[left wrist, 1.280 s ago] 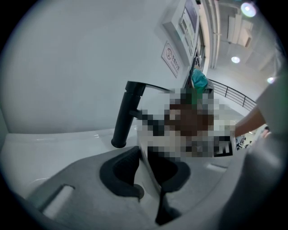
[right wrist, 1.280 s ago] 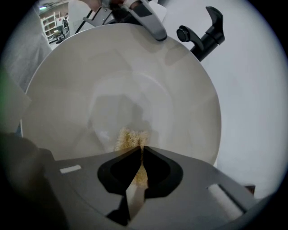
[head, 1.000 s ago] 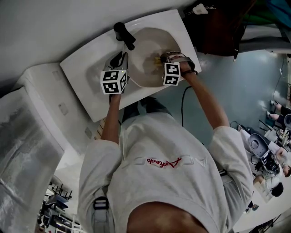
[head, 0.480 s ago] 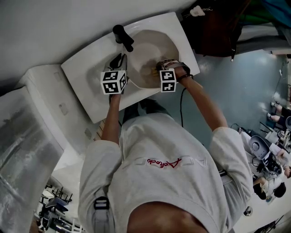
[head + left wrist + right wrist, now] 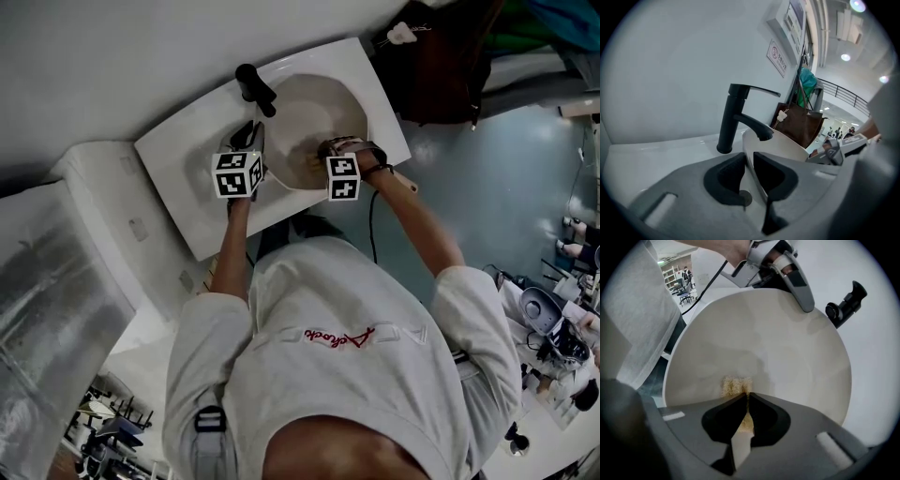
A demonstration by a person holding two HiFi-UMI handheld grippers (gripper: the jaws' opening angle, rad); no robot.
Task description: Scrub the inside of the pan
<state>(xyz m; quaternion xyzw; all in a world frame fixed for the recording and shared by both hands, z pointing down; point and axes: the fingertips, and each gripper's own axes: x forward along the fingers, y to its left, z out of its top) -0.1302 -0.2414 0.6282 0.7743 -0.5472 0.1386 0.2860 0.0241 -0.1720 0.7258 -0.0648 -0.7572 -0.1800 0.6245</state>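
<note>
Cream pan (image 5: 787, 343) is sitting over the sink (image 5: 187, 155) by the tap (image 5: 255, 82). Left gripper (image 5: 749, 161) is pinching its rim, probably steadying it, while right gripper (image 5: 746, 399) is clamping a yellow scourer (image 5: 735, 386) down against the inside for scrubbing.

The right gripper (image 5: 746, 397), clamping the scrubber (image 5: 733, 385), has slid across the pan (image 5: 787, 357) toward the left gripper (image 5: 749, 159).

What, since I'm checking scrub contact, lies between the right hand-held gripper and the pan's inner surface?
A yellowish scrub pad, pinched by the right hand-held gripper, lies against the inside of the pan; the right gripper view shows it.
</note>
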